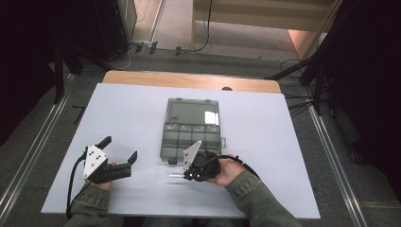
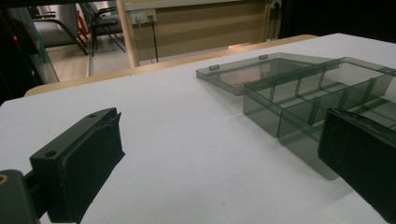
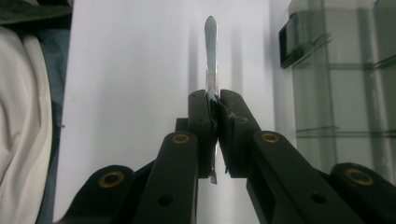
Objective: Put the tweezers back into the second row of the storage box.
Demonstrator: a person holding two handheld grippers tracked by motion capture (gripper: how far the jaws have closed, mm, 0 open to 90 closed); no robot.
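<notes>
White sheeting covers the table (image 1: 142, 109) we work at, with a wooden edge along its far side and grey floor beyond. We hold a slim metal tool (image 3: 211, 51), a flat silvery handle with a ribbed grip, in the right gripper (image 1: 189, 174); its jaws are pressed tight on the tool's lower part, and the rounded end sticks out past them. That gripper sits just at the near edge of the smoky clear organizer box (image 1: 191, 137), which lies mid-table with its lid (image 2: 243, 72) folded flat open on the far side. Well to the left of the box, our left gripper (image 1: 120, 149) hovers with its jaws spread wide, nothing between them.
</notes>
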